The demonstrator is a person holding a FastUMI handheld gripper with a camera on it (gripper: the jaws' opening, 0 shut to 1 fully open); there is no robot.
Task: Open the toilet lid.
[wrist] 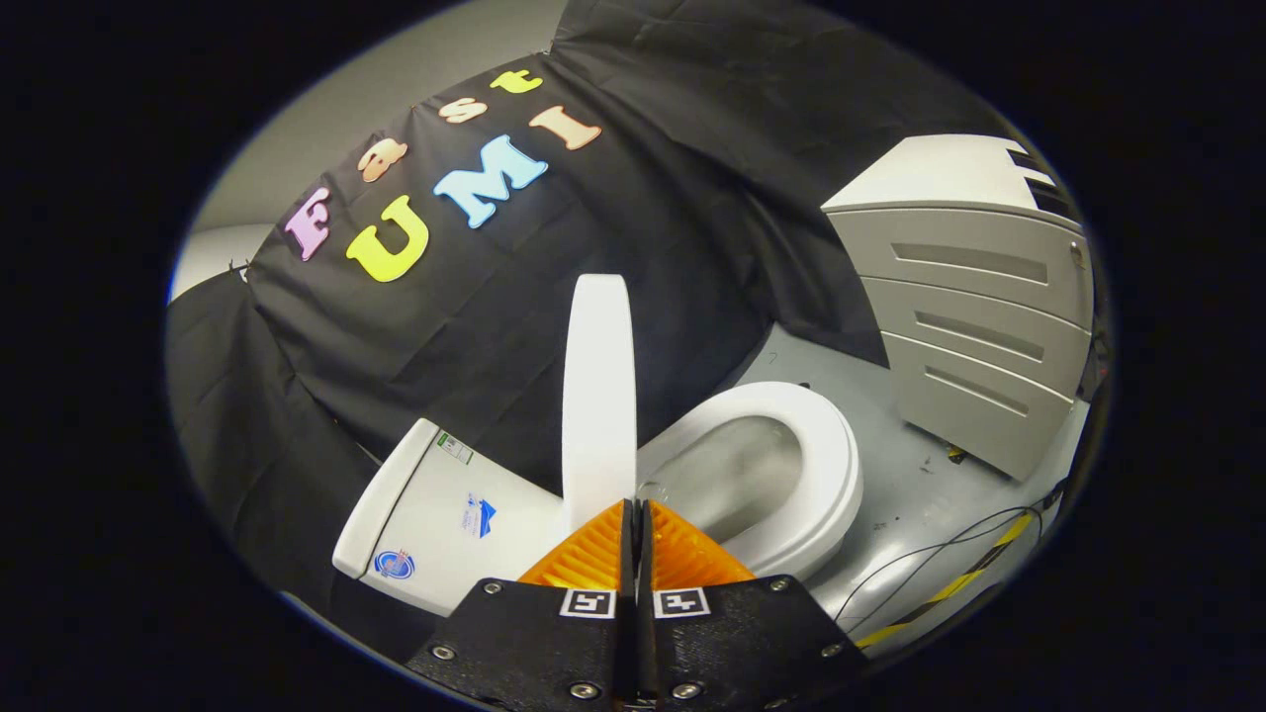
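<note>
White plastic toilet lid (597, 396) standing upright, raised.
Tongs (633, 509) closed, fingertips together at the lid's lower edge; white seat (826, 475) down.

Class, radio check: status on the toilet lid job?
Gripper shut, fingertips at lid's edge. Toilet lid raised upright, seat and bowl exposed. Nothing in the way.

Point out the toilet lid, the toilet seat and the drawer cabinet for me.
toilet lid (599, 396), gripper view, on its raised edge just ahead of the closed fingers of the hand-held gripper (634, 514).
toilet seat (836, 475), gripper view, on the far side of the ring.
drawer cabinet (974, 326), gripper view, on the middle drawer front.
</note>
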